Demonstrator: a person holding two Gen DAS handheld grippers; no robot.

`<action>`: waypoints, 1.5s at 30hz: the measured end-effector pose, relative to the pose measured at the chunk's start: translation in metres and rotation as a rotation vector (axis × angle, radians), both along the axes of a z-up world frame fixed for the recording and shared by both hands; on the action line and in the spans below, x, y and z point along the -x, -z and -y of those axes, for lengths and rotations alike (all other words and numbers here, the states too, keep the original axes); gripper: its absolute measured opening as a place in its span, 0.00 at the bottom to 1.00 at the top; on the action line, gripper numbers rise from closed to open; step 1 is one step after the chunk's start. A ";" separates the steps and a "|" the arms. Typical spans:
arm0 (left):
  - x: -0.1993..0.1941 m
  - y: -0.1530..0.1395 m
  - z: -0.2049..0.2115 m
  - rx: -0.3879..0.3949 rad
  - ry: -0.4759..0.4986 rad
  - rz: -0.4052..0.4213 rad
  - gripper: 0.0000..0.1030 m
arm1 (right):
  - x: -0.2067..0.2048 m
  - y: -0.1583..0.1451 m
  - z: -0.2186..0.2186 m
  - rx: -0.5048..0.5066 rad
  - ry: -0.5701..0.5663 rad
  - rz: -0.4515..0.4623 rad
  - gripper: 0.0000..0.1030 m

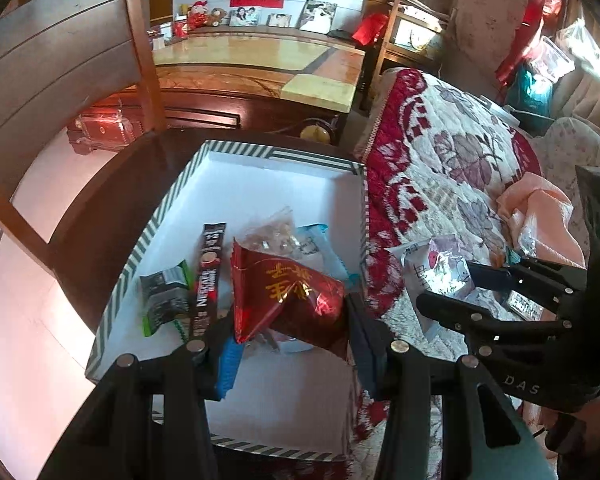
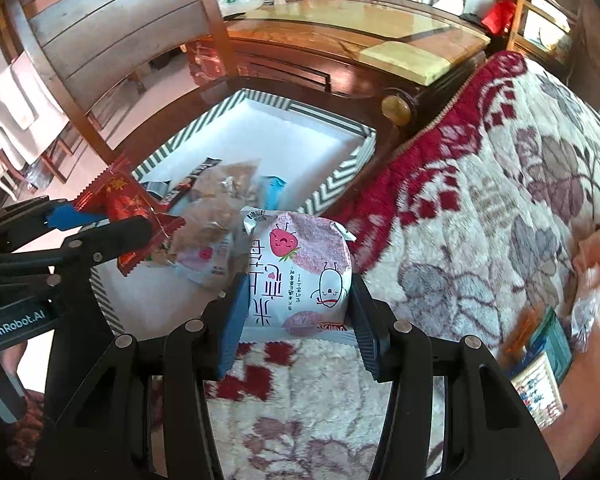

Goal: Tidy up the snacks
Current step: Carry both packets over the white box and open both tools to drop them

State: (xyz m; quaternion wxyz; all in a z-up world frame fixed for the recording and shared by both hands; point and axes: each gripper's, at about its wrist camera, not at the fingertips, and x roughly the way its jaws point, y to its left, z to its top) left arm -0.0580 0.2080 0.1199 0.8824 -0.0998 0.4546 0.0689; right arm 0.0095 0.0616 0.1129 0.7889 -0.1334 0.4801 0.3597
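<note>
My left gripper [image 1: 294, 340] is shut on a red foil packet [image 1: 292, 292] with gold characters and holds it over the white box with the striped rim [image 1: 236, 148]. In the box lie a green-black packet [image 1: 166, 296], a black coffee stick [image 1: 210, 276], a clear bag of sweets [image 1: 278, 232] and a light blue packet [image 1: 320, 244]. My right gripper [image 2: 300, 320] is shut on a white packet with a strawberry cartoon [image 2: 300, 268], just above the flowered blanket [image 2: 480, 200] beside the box [image 2: 332, 186]. In the right wrist view the left gripper [image 2: 108, 220] and the red packet [image 2: 128, 204] show at the left.
A wooden chair [image 1: 144, 60] stands behind the box. A dark cabinet with a marble top [image 1: 260, 64] runs along the back. More snack packets [image 2: 540, 360] lie on an orange cloth [image 1: 544, 216] at the right of the blanket.
</note>
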 end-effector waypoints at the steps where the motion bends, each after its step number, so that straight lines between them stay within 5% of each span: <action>1: 0.001 0.001 -0.002 0.000 -0.005 0.000 0.48 | 0.000 0.000 -0.004 0.003 -0.006 0.000 0.47; 17: 0.009 0.027 -0.039 0.025 -0.081 -0.050 0.48 | -0.006 0.005 -0.062 0.049 -0.082 0.003 0.47; 45: -0.023 0.049 -0.061 0.061 -0.139 -0.081 0.50 | -0.068 0.047 -0.111 0.070 -0.012 -0.046 0.52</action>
